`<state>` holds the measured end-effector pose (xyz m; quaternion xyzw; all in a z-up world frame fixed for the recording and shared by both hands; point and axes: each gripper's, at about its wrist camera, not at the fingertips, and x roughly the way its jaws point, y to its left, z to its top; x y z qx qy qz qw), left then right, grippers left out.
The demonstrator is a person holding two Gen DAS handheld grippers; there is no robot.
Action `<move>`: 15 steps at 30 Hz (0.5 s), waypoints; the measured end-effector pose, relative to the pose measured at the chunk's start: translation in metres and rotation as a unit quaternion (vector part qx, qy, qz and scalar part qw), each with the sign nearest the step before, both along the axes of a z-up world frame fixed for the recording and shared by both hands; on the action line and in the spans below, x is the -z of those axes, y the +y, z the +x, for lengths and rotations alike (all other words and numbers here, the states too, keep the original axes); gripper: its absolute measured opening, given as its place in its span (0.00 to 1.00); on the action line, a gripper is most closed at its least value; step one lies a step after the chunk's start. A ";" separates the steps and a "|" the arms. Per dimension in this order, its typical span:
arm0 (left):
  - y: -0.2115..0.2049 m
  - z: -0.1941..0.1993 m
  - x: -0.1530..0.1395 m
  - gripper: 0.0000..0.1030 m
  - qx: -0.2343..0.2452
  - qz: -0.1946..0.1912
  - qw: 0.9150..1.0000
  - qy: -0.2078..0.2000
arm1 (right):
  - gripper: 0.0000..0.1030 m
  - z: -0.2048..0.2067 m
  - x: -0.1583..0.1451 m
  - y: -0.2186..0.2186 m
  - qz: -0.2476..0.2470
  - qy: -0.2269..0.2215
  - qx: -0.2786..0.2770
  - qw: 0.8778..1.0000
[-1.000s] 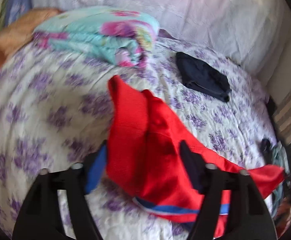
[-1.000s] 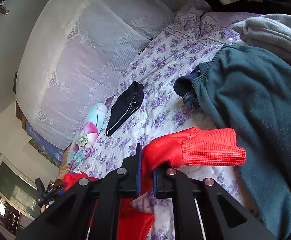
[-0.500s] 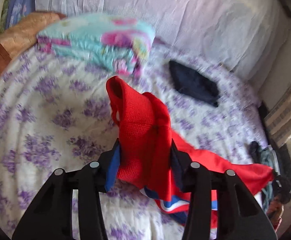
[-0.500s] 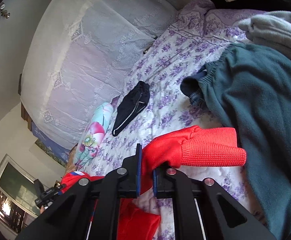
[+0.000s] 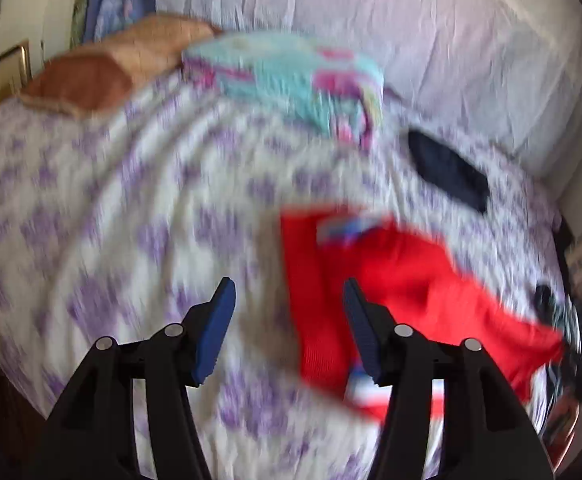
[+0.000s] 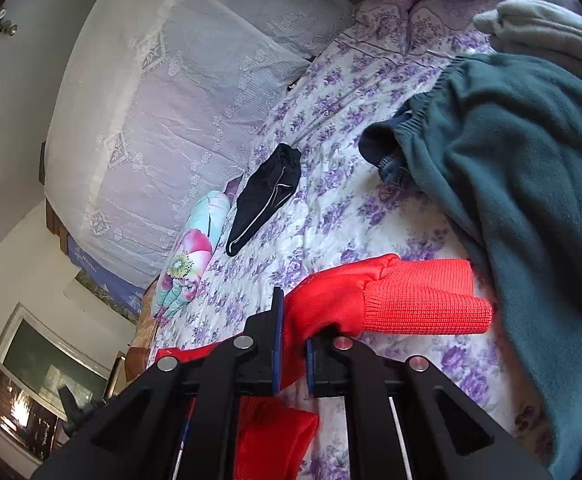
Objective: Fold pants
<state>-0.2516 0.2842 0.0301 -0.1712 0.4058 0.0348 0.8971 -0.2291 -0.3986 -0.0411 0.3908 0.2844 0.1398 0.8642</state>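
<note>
On the bed point(image 6: 331, 216): 1 red pants point(image 6: 411, 304), 1 black garment point(image 6: 267, 196), 1 teal fleece point(image 6: 511, 184), 1 grey item point(image 6: 543, 28). 1 floral folded blanket point(image 6: 191, 256) by the bed's headboard side. 2 grippers: left gripper point(image 5: 289, 322), right gripper point(image 6: 293, 344).

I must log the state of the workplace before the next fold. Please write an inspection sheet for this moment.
Surface: bed with a purple-flowered sheet.
Job's things: red pants lie on the sheet; ribbed cuff sticks out past the right gripper.
Clutter: folded floral blanket, black garment, teal fleece pants, grey garment.
Grippers: left gripper open, jaws just reopened a little, pads clear of the pants; right gripper shut on the pants.
Cables: nothing seen.
Surroundings: lace-covered headboard, window.
</note>
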 end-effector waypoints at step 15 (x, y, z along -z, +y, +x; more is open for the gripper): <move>-0.082 0.000 0.092 0.47 0.105 -0.197 0.975 -0.007 | 0.09 -0.019 -0.030 -0.009 -0.017 -0.032 0.012 0.999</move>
